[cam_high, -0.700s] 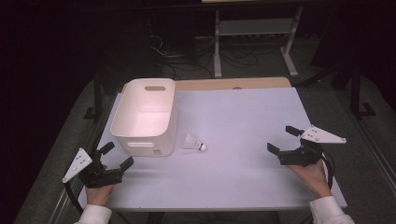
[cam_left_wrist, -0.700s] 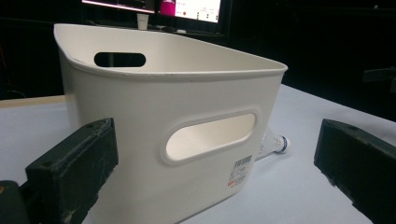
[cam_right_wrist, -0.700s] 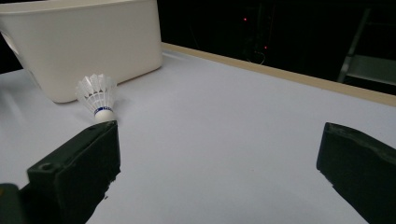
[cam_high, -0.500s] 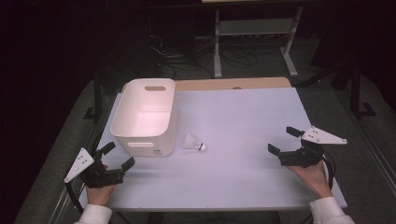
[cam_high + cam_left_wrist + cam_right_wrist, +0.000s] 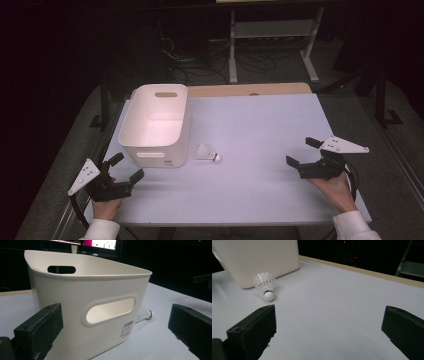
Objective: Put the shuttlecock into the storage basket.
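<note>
A white plastic bin (image 5: pixel 155 122) with handle slots stands on the left of the table; in the left gripper view its near wall (image 5: pixel 85 305) is close ahead. Just right of the bin lies a white shuttlecock (image 5: pixel 207 152) on its side, cork toward the right. It lies ahead and left in the right gripper view (image 5: pixel 265 286), and its cork end peeks out past the bin's corner in the left gripper view (image 5: pixel 145 315). My left gripper (image 5: pixel 126 167) is open at the front left corner, a short way from the bin. My right gripper (image 5: pixel 302 151) is open at the right, empty.
The white table (image 5: pixel 260 120) has a wooden strip (image 5: pixel 245 90) along its far edge. Behind it stand a metal rack (image 5: pixel 272 30) and cables on the dark floor. A hand and white sleeve (image 5: pixel 100 227) come in at each lower corner.
Both grippers have barely shifted; the right one has drifted slightly. The shuttlecock and bin have not moved.
</note>
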The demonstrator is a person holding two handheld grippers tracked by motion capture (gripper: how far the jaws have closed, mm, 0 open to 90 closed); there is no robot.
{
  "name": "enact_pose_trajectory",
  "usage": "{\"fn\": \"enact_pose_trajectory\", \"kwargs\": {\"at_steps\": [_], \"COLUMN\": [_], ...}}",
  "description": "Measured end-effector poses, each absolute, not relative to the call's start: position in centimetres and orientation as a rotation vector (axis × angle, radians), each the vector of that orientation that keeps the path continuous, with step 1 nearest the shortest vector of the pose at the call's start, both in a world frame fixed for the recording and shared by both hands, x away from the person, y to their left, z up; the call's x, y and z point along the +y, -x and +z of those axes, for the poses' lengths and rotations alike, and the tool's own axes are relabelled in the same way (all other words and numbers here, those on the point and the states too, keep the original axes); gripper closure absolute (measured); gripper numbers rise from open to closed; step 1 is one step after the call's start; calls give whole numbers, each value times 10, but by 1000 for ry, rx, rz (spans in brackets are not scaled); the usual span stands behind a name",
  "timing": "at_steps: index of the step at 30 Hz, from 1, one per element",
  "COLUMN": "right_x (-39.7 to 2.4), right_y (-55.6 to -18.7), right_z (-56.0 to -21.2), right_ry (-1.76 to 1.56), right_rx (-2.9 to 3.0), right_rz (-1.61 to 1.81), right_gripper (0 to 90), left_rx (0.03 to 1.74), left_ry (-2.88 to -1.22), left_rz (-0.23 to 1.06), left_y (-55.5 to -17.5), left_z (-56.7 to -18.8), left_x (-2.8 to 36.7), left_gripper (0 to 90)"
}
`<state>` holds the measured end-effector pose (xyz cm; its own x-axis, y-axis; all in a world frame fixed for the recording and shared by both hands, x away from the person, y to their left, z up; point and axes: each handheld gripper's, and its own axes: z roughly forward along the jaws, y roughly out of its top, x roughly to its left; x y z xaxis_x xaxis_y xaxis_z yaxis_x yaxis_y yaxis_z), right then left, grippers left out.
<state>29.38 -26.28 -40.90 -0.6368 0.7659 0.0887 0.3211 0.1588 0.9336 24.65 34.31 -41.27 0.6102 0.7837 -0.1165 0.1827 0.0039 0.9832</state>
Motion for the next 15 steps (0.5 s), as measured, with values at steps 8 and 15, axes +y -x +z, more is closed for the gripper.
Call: {"fn": "enact_pose_trajectory", "kwargs": {"at_steps": [8, 15], "right_x": [-259, -251], "right_y": [-297, -303], "right_z": [-404, -394], "right_ry": [-1007, -966], "right_rx": [2053, 2090], "right_rz": [1495, 1468], "right_gripper": [0, 0], "left_rx": [851, 869], "left_ry": [-1532, -1519], "left_rz": [581, 572], "left_y": [-246, -246], "left_z": [-413, -413], "left_x": [343, 346], "left_gripper": [0, 0]}}
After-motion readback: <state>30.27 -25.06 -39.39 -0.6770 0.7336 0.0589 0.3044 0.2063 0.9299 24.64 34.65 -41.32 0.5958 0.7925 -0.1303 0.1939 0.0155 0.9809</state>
